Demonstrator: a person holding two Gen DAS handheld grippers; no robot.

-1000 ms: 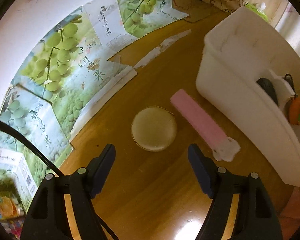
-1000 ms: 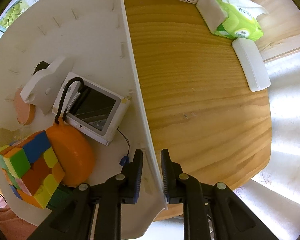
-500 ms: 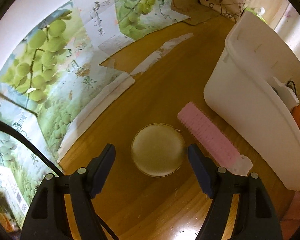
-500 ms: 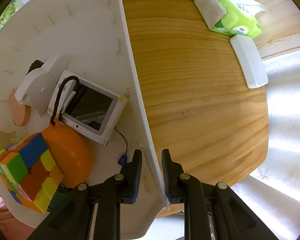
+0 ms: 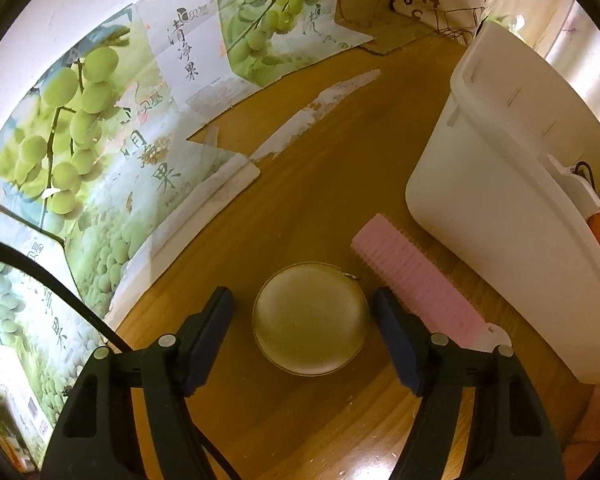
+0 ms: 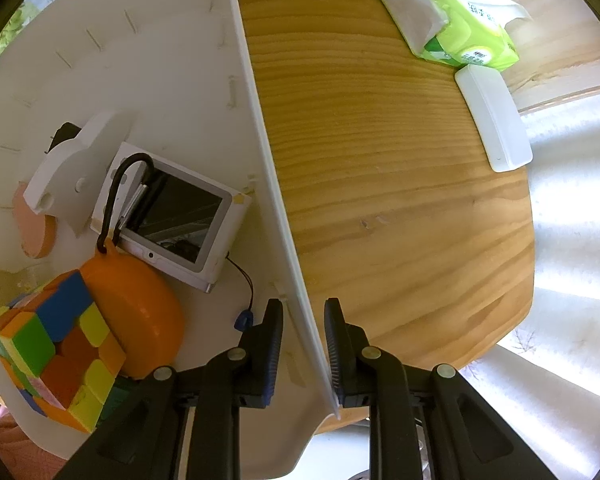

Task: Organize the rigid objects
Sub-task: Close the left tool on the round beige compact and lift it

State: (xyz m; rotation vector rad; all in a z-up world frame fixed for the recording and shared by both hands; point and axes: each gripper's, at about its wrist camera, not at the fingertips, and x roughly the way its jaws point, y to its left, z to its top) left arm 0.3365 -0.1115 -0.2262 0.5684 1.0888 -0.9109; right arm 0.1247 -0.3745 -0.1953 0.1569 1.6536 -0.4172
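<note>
Wooden table (image 5: 300, 168). Left gripper (image 5: 306, 312), pointing steeply down, jaws closing around but clear of round case (image 5: 310, 318) mid-table. Right gripper (image 6: 302, 340), steeply down, clenched on white bin (image 6: 260, 128) wall; right view alone shows cube (image 6: 48, 344) inside.

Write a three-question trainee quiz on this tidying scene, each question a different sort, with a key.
1. True or false: the left tool is clamped on the pink comb.
2. Multiple choice: what stands between the right tool's fingers? A) the bin's white wall B) the tissue pack C) the colour cube
3. Fill in: on the table, the round case lies between the left tool's fingers, beside the pink ____.

Key
1. False: its fingers straddle the round case without touching it and are closing; the comb lies outside them.
2. A
3. comb
</note>
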